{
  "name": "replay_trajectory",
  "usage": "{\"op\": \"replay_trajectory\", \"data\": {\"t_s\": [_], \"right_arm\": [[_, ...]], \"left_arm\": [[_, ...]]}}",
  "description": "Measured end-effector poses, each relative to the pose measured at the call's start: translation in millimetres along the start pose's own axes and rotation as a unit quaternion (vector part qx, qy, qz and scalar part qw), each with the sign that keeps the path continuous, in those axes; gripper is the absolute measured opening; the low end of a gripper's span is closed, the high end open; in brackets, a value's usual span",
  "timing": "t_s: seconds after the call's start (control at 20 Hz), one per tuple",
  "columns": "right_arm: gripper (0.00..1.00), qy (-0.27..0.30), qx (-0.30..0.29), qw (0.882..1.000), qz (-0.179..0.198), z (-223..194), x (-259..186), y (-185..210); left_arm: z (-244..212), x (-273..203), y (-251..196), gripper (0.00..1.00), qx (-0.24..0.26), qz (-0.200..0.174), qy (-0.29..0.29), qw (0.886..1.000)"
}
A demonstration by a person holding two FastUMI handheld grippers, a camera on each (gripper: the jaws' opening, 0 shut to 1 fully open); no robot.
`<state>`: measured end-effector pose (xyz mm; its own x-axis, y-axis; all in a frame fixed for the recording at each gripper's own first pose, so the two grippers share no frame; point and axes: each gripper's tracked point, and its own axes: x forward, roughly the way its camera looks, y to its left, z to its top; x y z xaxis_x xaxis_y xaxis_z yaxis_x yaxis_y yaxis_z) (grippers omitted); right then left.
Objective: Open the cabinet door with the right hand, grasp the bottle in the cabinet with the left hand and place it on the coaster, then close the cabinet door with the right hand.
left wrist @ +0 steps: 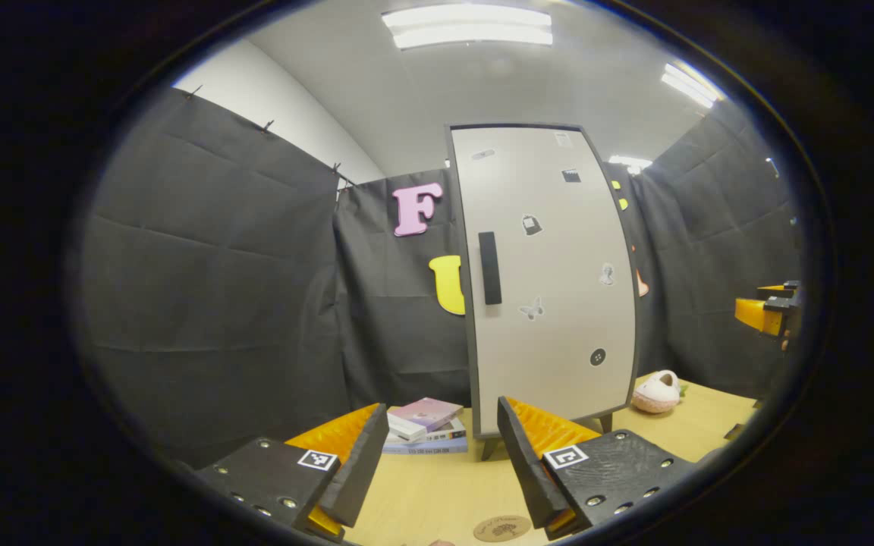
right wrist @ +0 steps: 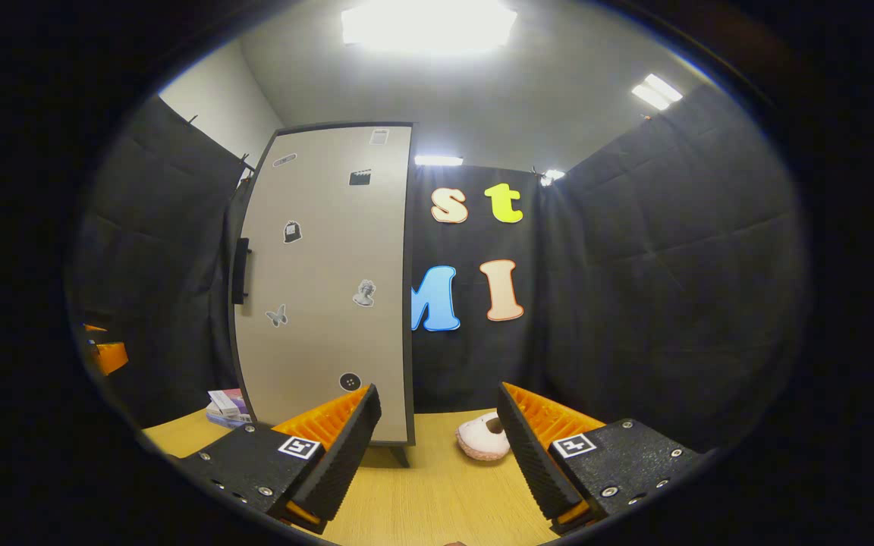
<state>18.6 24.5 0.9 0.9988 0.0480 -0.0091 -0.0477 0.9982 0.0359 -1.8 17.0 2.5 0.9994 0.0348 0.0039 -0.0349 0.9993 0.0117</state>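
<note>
With the left gripper (left wrist: 443, 462) and right gripper (right wrist: 437, 447) both spread and empty, the closed cabinet door (left wrist: 551, 280) at the table's (left wrist: 437, 493) far edge hides the bottle; its rigid bar handle (left wrist: 489, 268) looks the likeliest grasp, probably swinging lightly.

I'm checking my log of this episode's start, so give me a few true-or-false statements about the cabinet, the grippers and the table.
1. The cabinet door is closed. True.
2. The left gripper holds a bottle. False: it is open with nothing between its fingers.
3. A stack of books lies left of the cabinet in the left gripper view. True.
4. The right gripper grips the door handle. False: it is open, apart from it.
5. The coaster sits on the table. True.
</note>
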Motion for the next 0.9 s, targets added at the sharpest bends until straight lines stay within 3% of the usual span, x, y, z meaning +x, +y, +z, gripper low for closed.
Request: {"op": "replay_trajectory", "data": {"t_s": [0.9], "right_arm": [[0.95,-0.041,0.032,0.993,0.108,57,70,128]], "left_arm": [[-3,-59,105,0.86,0.019,0.104,0.006,0.994]]}}
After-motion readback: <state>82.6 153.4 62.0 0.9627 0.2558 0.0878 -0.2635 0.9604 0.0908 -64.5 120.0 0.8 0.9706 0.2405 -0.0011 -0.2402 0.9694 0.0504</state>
